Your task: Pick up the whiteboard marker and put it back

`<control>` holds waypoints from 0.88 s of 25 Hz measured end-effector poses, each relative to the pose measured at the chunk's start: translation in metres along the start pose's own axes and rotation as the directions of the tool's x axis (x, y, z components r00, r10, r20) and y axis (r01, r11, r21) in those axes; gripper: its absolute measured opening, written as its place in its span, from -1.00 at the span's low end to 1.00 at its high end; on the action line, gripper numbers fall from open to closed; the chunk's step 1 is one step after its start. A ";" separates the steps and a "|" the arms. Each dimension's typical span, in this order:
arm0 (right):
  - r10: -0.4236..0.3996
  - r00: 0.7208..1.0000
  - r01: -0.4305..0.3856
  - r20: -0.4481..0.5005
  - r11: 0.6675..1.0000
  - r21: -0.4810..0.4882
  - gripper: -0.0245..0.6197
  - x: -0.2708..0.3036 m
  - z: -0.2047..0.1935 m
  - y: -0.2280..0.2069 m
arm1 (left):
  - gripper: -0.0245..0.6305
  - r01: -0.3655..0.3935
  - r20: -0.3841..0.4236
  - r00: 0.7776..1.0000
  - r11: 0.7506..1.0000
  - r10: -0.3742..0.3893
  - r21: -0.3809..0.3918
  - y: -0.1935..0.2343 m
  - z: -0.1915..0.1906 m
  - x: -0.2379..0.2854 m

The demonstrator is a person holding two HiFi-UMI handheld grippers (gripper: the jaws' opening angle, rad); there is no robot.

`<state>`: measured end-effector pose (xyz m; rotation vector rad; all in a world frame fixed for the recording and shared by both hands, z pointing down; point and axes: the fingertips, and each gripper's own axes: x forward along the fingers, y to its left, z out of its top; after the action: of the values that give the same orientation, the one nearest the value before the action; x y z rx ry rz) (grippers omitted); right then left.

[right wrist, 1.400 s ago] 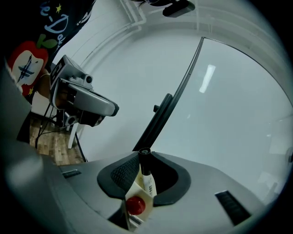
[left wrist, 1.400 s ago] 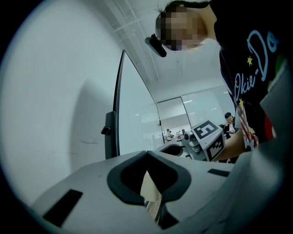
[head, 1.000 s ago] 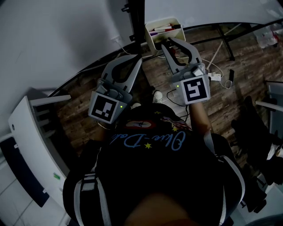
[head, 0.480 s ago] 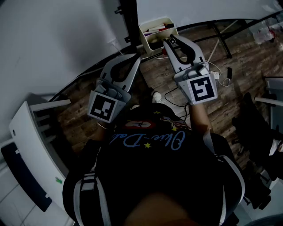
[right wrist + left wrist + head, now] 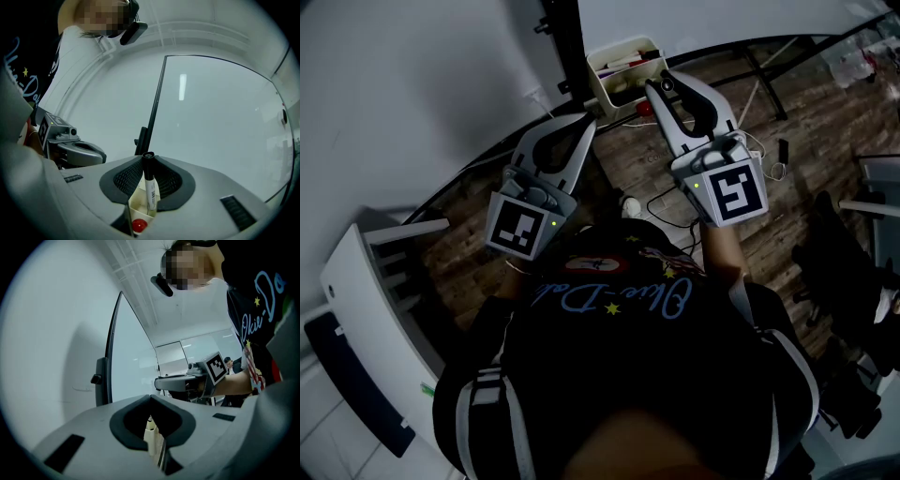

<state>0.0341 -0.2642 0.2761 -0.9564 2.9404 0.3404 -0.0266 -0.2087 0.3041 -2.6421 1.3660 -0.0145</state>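
The right gripper (image 5: 148, 161), clamped on the black-capped white whiteboard marker (image 5: 150, 190), had edged over the cream plastic tray (image 5: 137, 202) just beneath it, seemingly ready to release.

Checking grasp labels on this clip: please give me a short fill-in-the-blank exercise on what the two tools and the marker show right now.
1. The right tool is shut on the whiteboard marker, whose cap is ____.
2. Just beyond the marker sits a cream holder containing a round object coloured ____.
3. The left tool, its jaws together, holds ____.
Missing words: black; red; nothing.
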 end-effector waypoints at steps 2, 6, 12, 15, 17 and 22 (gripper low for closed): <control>0.000 1.000 0.000 0.004 1.000 -0.001 -0.66 0.000 0.002 0.000 | -0.87 0.001 -0.006 1.000 1.000 -0.001 -0.004 0.000 -0.001 0.000; 0.000 1.000 0.000 0.007 1.000 -0.002 -0.66 0.000 0.004 0.000 | -0.87 0.002 -0.008 1.000 1.000 -0.002 -0.004 0.001 -0.001 0.000; 0.004 1.000 -0.004 0.028 1.000 0.004 -0.66 0.002 0.009 0.001 | -0.87 0.004 0.001 1.000 1.000 -0.004 -0.003 0.002 0.000 0.000; 0.007 1.000 -0.007 0.014 1.000 0.004 -0.66 0.003 0.006 0.001 | -0.87 0.004 -0.002 1.000 1.000 -0.004 -0.006 0.002 -0.001 0.000; 0.013 1.000 -0.013 0.017 1.000 0.009 -0.66 0.004 0.006 0.001 | -0.87 0.004 0.001 1.000 1.000 -0.004 -0.007 0.004 -0.001 0.001; 0.022 1.000 -0.022 -0.010 1.000 0.002 -0.66 0.007 0.002 0.004 | -0.87 0.004 -0.002 1.000 1.000 -0.004 -0.009 0.005 -0.002 0.001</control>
<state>0.0263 -0.2651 0.2744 -0.9289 2.9619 0.3348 -0.0306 -0.2128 0.3055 -2.6530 1.3646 -0.0118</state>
